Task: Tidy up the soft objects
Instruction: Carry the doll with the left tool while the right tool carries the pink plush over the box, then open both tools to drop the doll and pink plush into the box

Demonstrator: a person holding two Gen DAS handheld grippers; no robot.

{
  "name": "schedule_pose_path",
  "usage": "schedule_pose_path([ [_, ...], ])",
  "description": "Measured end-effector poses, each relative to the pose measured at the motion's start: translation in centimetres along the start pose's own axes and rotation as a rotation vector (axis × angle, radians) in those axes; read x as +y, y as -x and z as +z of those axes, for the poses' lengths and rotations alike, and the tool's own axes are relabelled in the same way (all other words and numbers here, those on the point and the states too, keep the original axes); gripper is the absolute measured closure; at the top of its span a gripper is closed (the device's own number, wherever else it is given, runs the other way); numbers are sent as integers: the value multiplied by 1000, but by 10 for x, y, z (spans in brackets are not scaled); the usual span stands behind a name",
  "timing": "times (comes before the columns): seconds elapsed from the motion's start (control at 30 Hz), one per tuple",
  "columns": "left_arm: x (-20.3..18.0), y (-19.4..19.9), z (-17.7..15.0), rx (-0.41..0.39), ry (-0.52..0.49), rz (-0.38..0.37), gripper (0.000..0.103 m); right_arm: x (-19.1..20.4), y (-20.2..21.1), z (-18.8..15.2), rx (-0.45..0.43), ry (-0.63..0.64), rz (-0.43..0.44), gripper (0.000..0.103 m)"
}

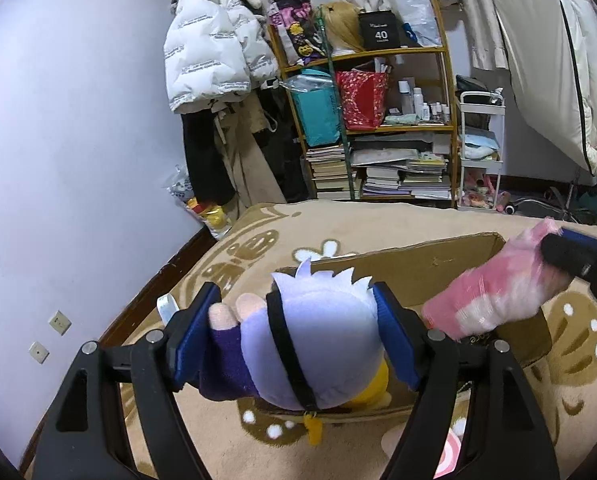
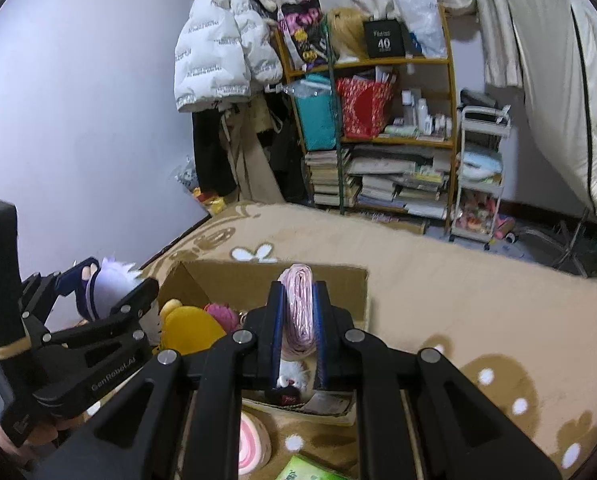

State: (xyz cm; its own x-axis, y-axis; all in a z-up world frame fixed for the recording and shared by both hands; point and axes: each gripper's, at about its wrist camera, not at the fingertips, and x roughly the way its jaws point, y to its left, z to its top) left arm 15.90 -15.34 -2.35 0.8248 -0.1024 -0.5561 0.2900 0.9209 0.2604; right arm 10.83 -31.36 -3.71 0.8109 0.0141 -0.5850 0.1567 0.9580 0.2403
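Note:
My left gripper (image 1: 298,324) is shut on a plush doll (image 1: 318,344) with pale lavender hair, a black band and purple clothes, held above the near edge of an open cardboard box (image 1: 418,268). My right gripper (image 2: 298,320) is shut on a pink and white soft toy (image 2: 298,312), held over the same box (image 2: 258,280). That pink toy shows in the left wrist view (image 1: 494,296) at the right, over the box. Inside the box lie a yellow plush (image 2: 186,328) and a magenta soft item (image 2: 222,316). The left gripper and doll (image 2: 110,288) show left of the box.
The box sits on a tan blanket (image 2: 458,280) with brown and white patterns. A pink swirl cushion (image 2: 250,444) and a green packet (image 2: 302,470) lie in front of the box. A cluttered shelf (image 1: 378,120), hanging coats (image 1: 210,52) and a white cart (image 1: 480,152) stand behind.

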Motion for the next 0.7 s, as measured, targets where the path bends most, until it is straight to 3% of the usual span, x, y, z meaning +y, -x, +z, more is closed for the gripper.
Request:
schedule_pose_path([
  [0.3,-18,-19,-4,34,-50,-61,21,-6,-22,-14,66,-16,5,87],
  [0.37,-18,-21,-6,41,-49,-59,20,-7,-22,-15,70,-20,2,87],
  [0.5,-16,-25,-9,59,-49,-30,8,-9,-21,-17,73,-27,11,85],
  [0.7,-8,-19,-9,61,-22,-25,3,-7,-11,-16,58,-30,17,85],
])
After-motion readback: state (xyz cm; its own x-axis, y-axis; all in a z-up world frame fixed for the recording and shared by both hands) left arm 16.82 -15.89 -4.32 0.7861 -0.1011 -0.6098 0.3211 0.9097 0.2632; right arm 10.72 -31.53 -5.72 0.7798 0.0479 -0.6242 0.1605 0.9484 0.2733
